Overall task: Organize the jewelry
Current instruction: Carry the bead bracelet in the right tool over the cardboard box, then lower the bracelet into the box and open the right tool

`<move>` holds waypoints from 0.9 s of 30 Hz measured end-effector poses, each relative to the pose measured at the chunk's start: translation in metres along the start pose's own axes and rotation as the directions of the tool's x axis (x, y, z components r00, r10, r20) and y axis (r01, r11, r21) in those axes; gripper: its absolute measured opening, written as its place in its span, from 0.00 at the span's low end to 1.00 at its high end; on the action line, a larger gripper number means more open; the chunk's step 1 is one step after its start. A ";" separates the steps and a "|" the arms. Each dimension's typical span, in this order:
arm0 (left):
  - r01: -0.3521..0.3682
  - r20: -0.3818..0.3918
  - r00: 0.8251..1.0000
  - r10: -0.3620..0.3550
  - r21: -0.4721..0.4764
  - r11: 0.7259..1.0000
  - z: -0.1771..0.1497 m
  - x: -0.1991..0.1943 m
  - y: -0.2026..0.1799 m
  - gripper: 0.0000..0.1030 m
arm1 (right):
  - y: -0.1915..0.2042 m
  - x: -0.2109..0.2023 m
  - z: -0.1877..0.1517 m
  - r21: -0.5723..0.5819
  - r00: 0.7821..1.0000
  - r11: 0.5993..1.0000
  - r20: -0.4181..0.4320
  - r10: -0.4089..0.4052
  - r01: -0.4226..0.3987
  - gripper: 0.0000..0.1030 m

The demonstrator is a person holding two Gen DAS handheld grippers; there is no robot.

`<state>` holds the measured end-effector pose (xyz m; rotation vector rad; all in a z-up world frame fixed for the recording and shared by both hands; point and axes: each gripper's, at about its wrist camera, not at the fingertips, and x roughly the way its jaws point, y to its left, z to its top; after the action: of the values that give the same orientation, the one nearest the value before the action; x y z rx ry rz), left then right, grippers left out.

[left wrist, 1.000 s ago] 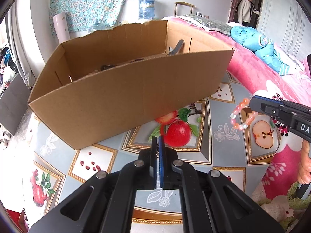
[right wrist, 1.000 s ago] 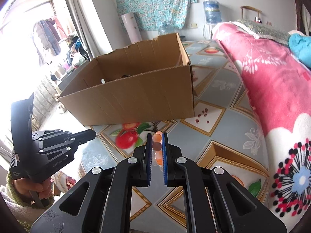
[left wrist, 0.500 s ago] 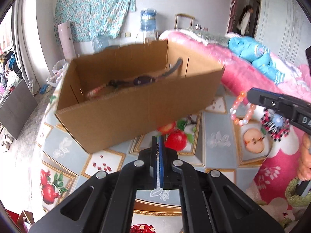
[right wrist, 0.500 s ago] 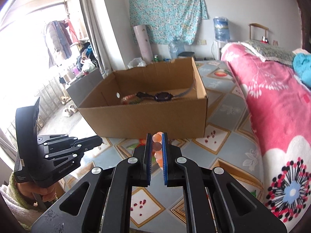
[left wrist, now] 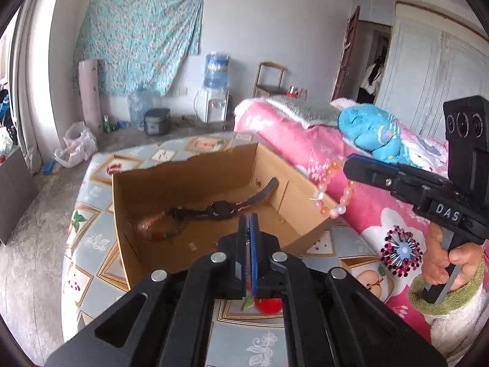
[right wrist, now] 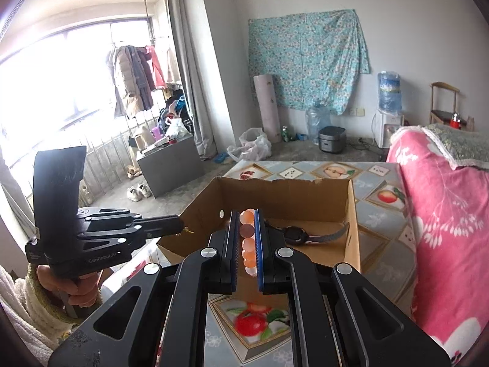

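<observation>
An open cardboard box [left wrist: 183, 183] stands on the fruit-patterned cloth, with a dark watch [left wrist: 220, 208] and a string of beads [left wrist: 149, 226] lying inside. My right gripper [right wrist: 247, 238] is shut on a pink and orange bead bracelet [right wrist: 248, 244]. In the left wrist view that bracelet [left wrist: 331, 189] dangles from the right gripper [left wrist: 347, 165] just beyond the box's right wall. My left gripper [left wrist: 248, 223] is shut, above the box's near wall. In the right wrist view a tiny gold piece [right wrist: 188, 231] sticks out of the left gripper [right wrist: 180, 224] tip, by the box [right wrist: 290, 195] left corner.
A bed with pink flowered bedding [left wrist: 305, 140] runs along the right of the box. The patterned cloth [right wrist: 382, 214] lies under and around it. A water dispenser [left wrist: 214, 104], a rice cooker and bags stand by the far wall. A person [left wrist: 371, 79] stands in the far doorway.
Both grippers have risen, so the views now look down into the box instead of at its side wall. The bracelet came up with the right gripper, beside the box's rim.
</observation>
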<state>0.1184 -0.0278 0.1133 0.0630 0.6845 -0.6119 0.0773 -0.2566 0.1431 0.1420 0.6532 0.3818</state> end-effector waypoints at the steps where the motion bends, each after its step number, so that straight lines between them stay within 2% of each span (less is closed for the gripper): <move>1: 0.001 -0.028 1.000 -0.001 -0.004 1.000 0.002 0.009 0.006 0.01 | -0.006 0.010 0.002 0.004 1.000 1.000 -0.015 0.010 -0.010 0.07; 4: -0.011 -0.130 0.991 0.008 -0.021 1.000 0.003 0.045 0.024 0.01 | -0.025 0.038 0.005 0.038 0.996 0.998 -0.068 0.050 -0.047 0.07; 8: -0.045 -0.253 0.967 0.039 -0.018 0.999 -0.002 0.079 0.042 0.02 | -0.046 0.064 0.004 0.077 0.988 0.995 -0.131 0.080 -0.070 0.07; 15: -0.072 -0.317 0.946 0.063 -0.016 0.997 -0.013 0.087 0.058 0.04 | -0.067 0.084 0.007 0.122 0.971 0.985 -0.193 0.141 -0.119 0.07; 17: -0.079 -0.316 0.947 0.065 -0.033 0.996 -0.014 0.085 0.064 0.11 | -0.070 0.087 0.009 0.132 0.967 0.983 -0.205 0.150 -0.125 0.07; 19: -0.090 -0.306 0.949 0.071 -0.046 0.995 -0.015 0.080 0.068 0.12 | -0.073 0.089 0.009 0.149 0.962 0.980 -0.217 0.163 -0.133 0.07; 23: -0.085 -0.216 0.974 0.065 -0.087 0.992 -0.012 0.056 0.078 0.15 | -0.074 0.090 0.012 0.177 0.950 0.974 -0.252 0.183 -0.140 0.07; 26: -0.080 -0.122 0.991 0.063 -0.138 0.987 -0.012 0.032 0.088 0.27 | -0.074 0.095 0.016 0.201 0.936 0.968 -0.285 0.206 -0.152 0.07; 27: -0.084 -0.085 0.994 0.070 -0.161 0.983 -0.013 0.022 0.093 0.35 | -0.072 0.096 0.017 0.203 0.932 0.967 -0.296 0.211 -0.154 0.07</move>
<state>0.1756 0.0410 0.0761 -0.0393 0.8036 -0.4788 0.1791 -0.2854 0.0848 0.3176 0.9956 0.5334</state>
